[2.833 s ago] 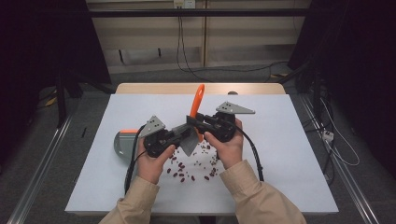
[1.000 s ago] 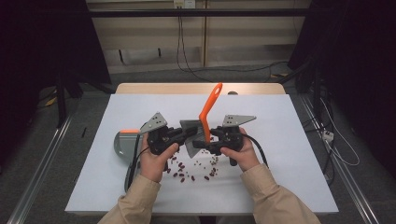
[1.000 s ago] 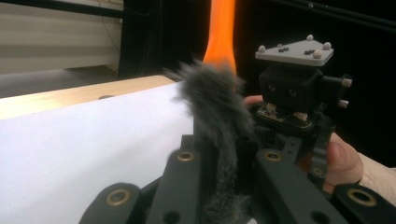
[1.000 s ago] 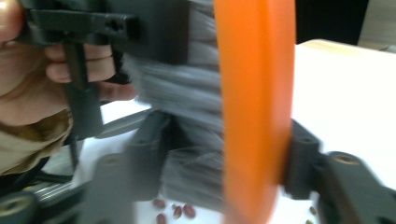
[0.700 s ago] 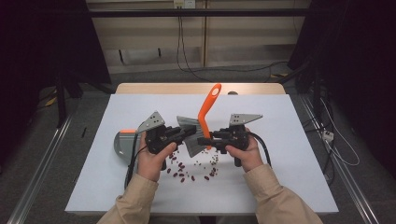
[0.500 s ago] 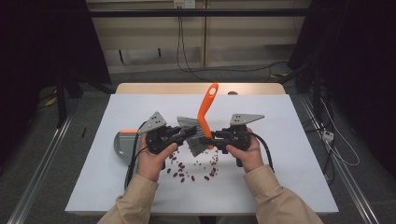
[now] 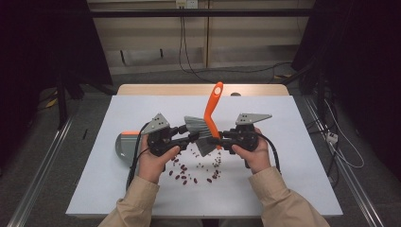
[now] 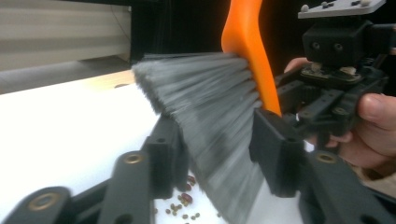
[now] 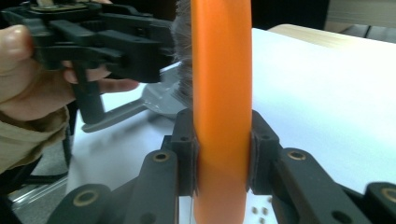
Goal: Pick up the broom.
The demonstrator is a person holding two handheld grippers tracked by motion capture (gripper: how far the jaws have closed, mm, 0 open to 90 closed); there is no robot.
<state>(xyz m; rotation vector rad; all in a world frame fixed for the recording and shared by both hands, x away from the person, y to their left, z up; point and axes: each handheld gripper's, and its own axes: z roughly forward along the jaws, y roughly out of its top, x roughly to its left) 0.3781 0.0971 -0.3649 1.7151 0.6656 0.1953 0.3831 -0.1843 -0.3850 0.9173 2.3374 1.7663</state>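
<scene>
Brush [image 7: 208, 124] tipped upright, right gripper [image 7: 221, 139] clamping — beans [image 7: 196, 165] below

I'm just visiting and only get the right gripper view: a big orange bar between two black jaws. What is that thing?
Observer: It is the handle of a brush; the high view shows grey bristles at its lower end.
Operator: Is anything else holding it?
Observer: Yes. The left gripper has its jaws on either side of the bristles, as the left gripper view shows, while the right gripper clamps the handle.
Operator: What is it meant to sweep?
Observer: Probably the small dark red beans scattered on the white table below the grippers.
Operator: Where would they go?
Observer: Likely into the grey dustpan lying at the person's left side, beside the left hand.
</scene>
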